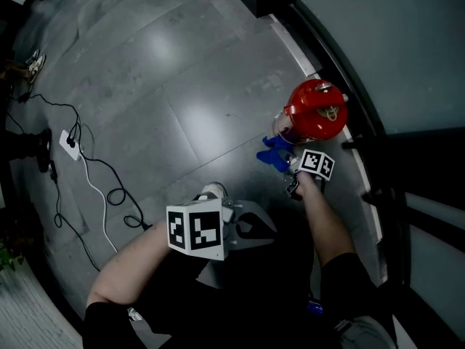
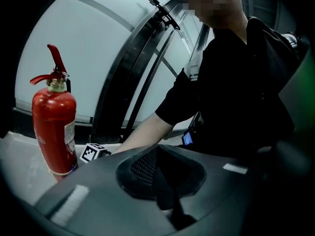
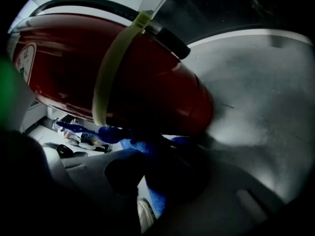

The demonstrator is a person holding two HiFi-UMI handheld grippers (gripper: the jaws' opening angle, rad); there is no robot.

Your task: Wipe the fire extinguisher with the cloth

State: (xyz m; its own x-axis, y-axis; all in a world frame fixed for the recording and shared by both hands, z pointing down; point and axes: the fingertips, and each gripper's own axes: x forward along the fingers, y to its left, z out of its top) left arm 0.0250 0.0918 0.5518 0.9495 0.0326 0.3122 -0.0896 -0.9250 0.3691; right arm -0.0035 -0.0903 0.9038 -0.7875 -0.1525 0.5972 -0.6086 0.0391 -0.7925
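**Colleague:** What does the head view give you that the gripper views don't?

**Me:** The whole layout, seen from above. The red fire extinguisher (image 1: 314,111) stands upright on the pale strip at the floor's right edge, close beside the dark-framed glass wall (image 1: 392,49). My right gripper (image 1: 285,162) reaches to its lower left side with a blue cloth (image 1: 275,153) at its jaws. My left gripper (image 1: 254,227) hangs nearer to me, well apart from the fire extinguisher.

**Colleague:** And the jaws?

**Me:** The right gripper view shows the right gripper (image 3: 160,178) clamped on the cloth (image 3: 147,149). The blue fabric is bunched between the two jaws and lies up against the fire extinguisher (image 3: 138,77). Its red body fills the upper frame, with a pale yellow band (image 3: 106,77) round it. The left gripper view shows the left gripper (image 2: 160,181) with its jaws brought together and nothing between them.

**Colleague:** Does that view show anything the others don't?

**Me:** Yes, the fire extinguisher (image 2: 53,127) from the side. It has a red handle (image 2: 55,65) on top and a label (image 2: 70,134) on its body. The right gripper's marker cube (image 2: 93,152) sits low beside it.

**Colleague:** How much room is there to move?

**Me:** On the right, the glass wall hems the fire extinguisher in. On the left, the grey floor (image 1: 167,78) lies open. A white power strip (image 1: 70,144) and loose cables (image 1: 109,195) lie well off at the far left.
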